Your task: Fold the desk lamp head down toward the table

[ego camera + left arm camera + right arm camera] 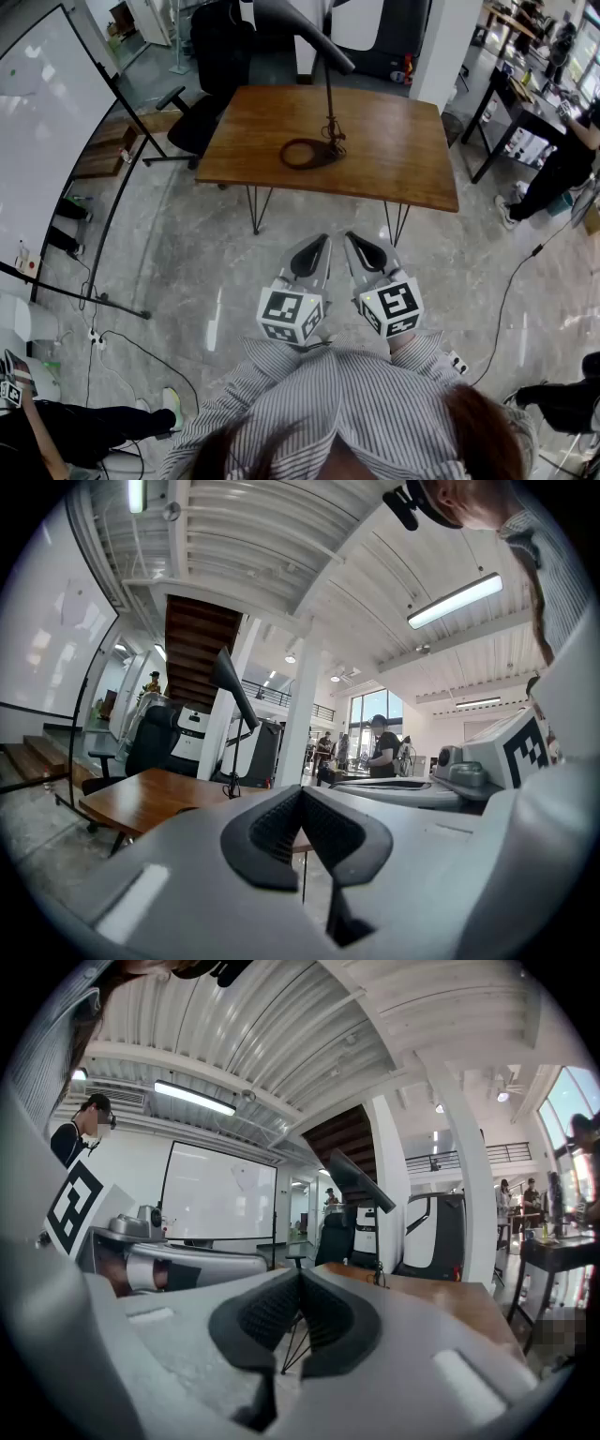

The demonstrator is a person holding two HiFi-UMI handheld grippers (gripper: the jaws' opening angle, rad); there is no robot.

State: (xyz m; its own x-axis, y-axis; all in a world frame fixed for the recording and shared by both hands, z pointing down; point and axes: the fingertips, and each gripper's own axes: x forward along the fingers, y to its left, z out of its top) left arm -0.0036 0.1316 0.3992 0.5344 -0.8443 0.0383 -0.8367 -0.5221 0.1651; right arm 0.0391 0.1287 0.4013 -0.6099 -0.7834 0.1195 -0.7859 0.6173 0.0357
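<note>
left claw (322,241) and right claw (350,238), closed, face desk lamp (328,94).

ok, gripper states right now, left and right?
Left gripper: closed, holding nothing.
Right gripper: closed, holding nothing.

The desk lamp (328,103) is black and slender, and it stands upright on the wooden bench (394,159), about midway along the top and well clear of the edges. Its base (284,155) is an open flat ring lying on the wood. A thin straight stem (328,94) rises from the ring's right side. The long, flat head (309,28) sits at the top, raised high and slanting down from the stem's tip, not folded.
</note>
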